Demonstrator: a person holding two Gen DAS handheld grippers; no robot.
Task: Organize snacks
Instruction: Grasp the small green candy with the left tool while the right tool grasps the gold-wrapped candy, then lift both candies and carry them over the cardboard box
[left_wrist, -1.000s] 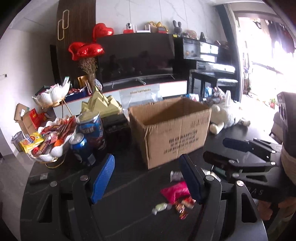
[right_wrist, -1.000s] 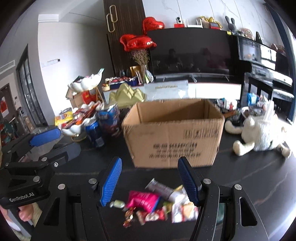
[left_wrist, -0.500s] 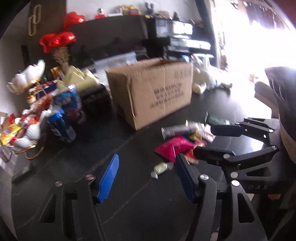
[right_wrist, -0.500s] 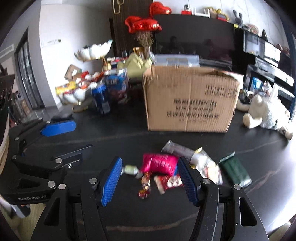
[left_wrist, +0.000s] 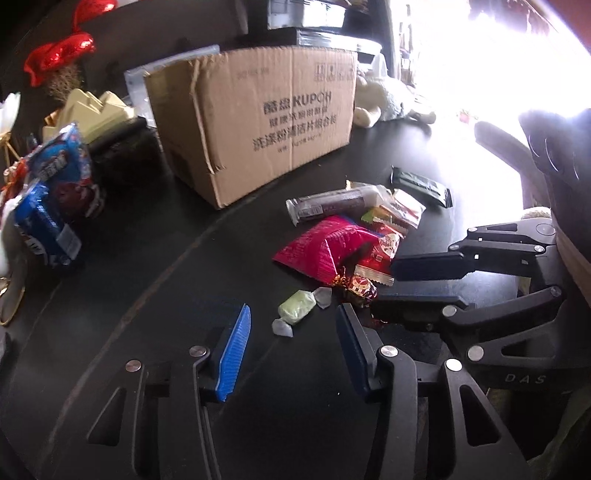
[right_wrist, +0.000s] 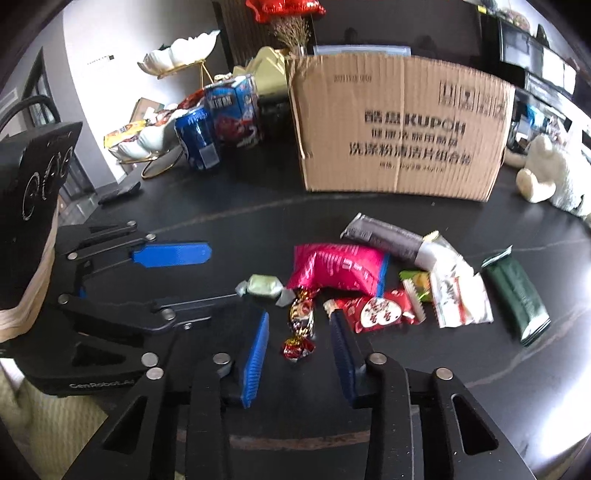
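Note:
On the black table (left_wrist: 155, 258) lies a heap of snacks in front of a cardboard box (left_wrist: 258, 125) (right_wrist: 399, 125). My left gripper (left_wrist: 293, 314) (right_wrist: 225, 275) is low over the table, its jaws closing around a pale green wrapped candy (left_wrist: 297, 312) (right_wrist: 262, 286); the pads stand clear of it. My right gripper (right_wrist: 299, 321) (left_wrist: 384, 282) is closing around a red-and-gold wrapped candy (right_wrist: 301, 325) (left_wrist: 360, 288), and its pads are also apart from it. A pink packet (right_wrist: 338, 267) (left_wrist: 328, 247) lies just beyond both candies.
A dark long bar (right_wrist: 384, 236), a red packet (right_wrist: 376, 310), a white packet (right_wrist: 458, 295) and a dark green pack (right_wrist: 515, 299) lie to the right. A blue can (right_wrist: 195, 136), blue bags (left_wrist: 55, 184) and a white bowl stand (right_wrist: 177, 55) are at left, a plush toy (right_wrist: 550, 177) at right.
Both grippers have come down and tipped toward the snack heap. Their jaws have narrowed, the left around the green candy, the right around the red-and-gold one.

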